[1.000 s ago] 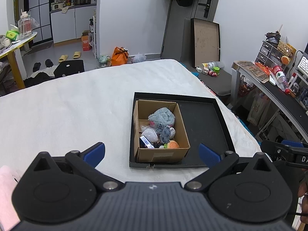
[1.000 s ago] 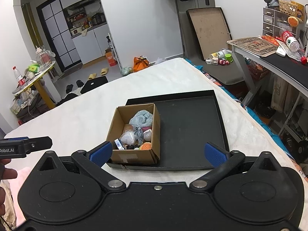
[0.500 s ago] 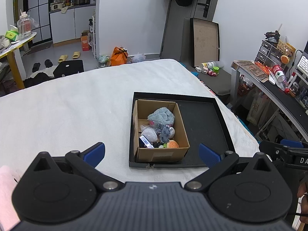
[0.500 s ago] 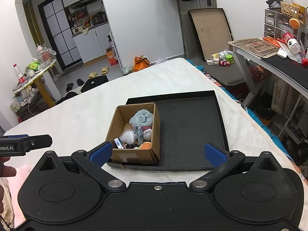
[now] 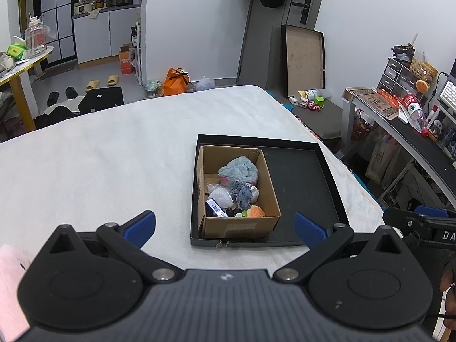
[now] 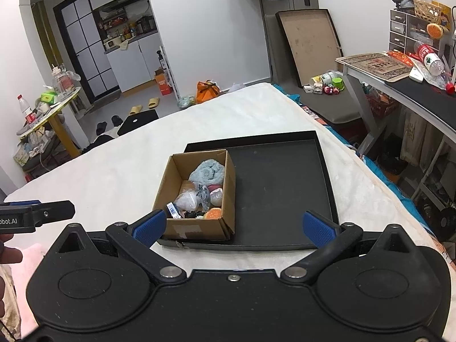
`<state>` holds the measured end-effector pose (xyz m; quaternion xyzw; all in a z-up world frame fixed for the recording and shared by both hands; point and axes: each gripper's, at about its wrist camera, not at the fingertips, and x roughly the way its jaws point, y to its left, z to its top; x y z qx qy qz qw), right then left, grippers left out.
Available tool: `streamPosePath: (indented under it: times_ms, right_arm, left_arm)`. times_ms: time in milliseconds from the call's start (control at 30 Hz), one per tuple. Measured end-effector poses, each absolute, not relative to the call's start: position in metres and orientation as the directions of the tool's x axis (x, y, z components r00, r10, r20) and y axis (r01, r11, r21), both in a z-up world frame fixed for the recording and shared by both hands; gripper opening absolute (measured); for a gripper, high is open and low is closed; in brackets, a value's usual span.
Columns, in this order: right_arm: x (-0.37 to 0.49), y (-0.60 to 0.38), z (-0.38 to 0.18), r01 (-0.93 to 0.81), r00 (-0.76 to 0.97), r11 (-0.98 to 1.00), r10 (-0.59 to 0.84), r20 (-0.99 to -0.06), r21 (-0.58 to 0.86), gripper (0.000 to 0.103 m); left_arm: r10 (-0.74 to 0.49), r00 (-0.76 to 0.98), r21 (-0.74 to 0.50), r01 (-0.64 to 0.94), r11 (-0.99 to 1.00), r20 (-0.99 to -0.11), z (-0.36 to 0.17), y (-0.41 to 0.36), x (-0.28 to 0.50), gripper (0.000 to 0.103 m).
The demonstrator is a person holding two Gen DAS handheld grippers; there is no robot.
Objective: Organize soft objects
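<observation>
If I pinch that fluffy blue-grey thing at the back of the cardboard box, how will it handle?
The fluffy blue-grey bundle looks plush and bunched, so it will probably squash and droop. Likely light. It overlaps the small toys beside it, so they may shift.

**Cloth, cardboard and matt plastic**

The bed is covered with a white cloth of soft, slightly fuzzy nap. On it lies a black tray with a matt, smooth floor, faintly dusty in the right wrist view. Inside the tray stands a brown box of plain matt cardboard, with a strip of pale tape on its front wall. In the box, a grey-blue plush toy looks thick and fluffy, a clear plastic bag is glossy and crinkled, and an orange toy has a soft look. The fingers carry blue ribbed pads on matt black plastic arms with bright metal pivot pins. A pink fleecy cloth shows at the left edge.
</observation>
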<state>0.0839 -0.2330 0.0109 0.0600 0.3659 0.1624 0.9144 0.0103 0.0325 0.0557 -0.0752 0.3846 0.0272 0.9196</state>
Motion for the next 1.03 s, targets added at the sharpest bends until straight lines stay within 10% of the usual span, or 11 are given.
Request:
streamPosePath:
  times_ms: [1033]
  right_arm:
    - [0.0886, -0.2337, 0.0021, -0.243, 0.663, 0.941, 0.339, -0.668, 0.236, 0.103]
  left_arm:
    - [0.006, 0.713, -0.098, -0.105, 0.99, -0.701, 0.0544, 0.0319, 0.0099, 0.103]
